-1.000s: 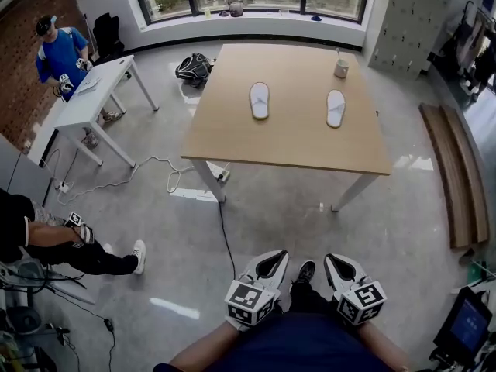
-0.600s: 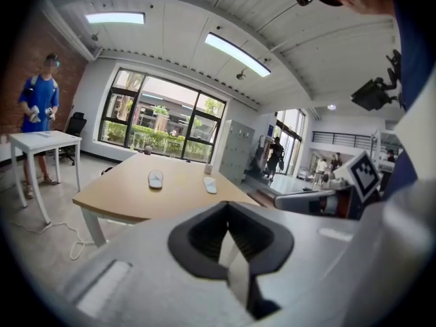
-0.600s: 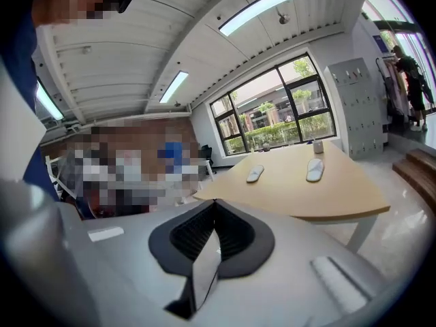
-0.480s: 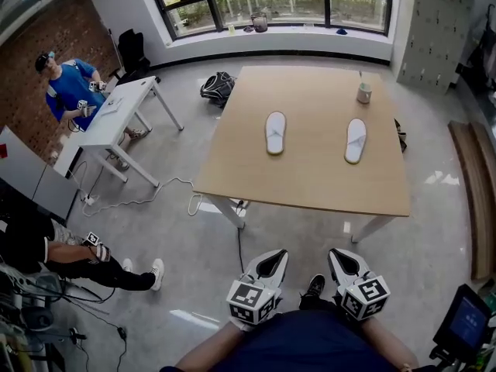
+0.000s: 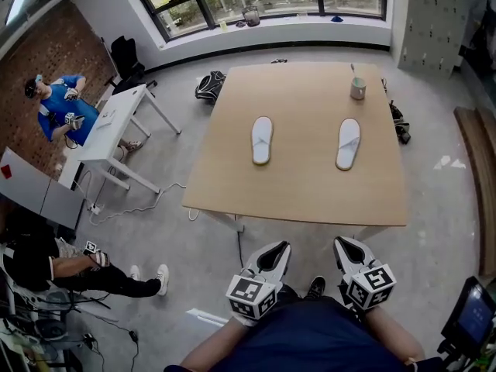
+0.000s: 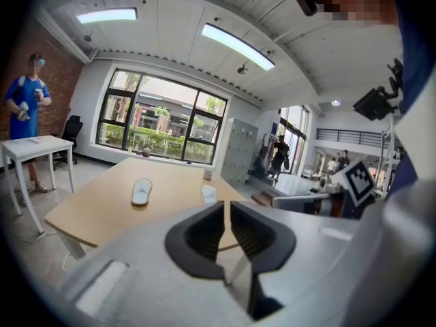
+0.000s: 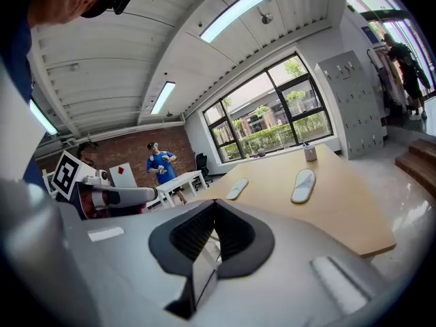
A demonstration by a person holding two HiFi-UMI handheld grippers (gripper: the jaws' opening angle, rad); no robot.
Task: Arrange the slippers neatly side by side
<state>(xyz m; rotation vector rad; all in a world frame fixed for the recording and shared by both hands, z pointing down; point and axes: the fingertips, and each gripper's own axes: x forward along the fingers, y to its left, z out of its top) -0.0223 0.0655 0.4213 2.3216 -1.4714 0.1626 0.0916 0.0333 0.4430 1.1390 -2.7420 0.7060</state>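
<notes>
Two white slippers lie apart on the wooden table (image 5: 302, 188), toes toward the window. The left slipper (image 5: 262, 139) and the right slipper (image 5: 348, 142) are about a slipper's length apart, the right one slightly tilted. My left gripper (image 5: 273, 253) and right gripper (image 5: 349, 248) are held close to my body, short of the table's near edge, both shut and empty. The left gripper view shows its gripper (image 6: 226, 206) pointing at the slippers (image 6: 141, 191) (image 6: 208, 193). In the right gripper view, the gripper (image 7: 214, 206) faces the same pair (image 7: 238, 187) (image 7: 303, 184).
A cup (image 5: 357, 89) stands at the table's far right. A white desk (image 5: 108, 126) with a person in blue (image 5: 56, 105) is at the left. Another person (image 5: 46, 263) sits low at the left. A backpack (image 5: 211, 85), floor cables (image 5: 139, 202) and a wooden bench (image 5: 474, 169) surround the table.
The view has come closer to the table, whose near edge now lies just ahead of the grippers. Both grippers stay shut near my body. The slippers have not moved.
</notes>
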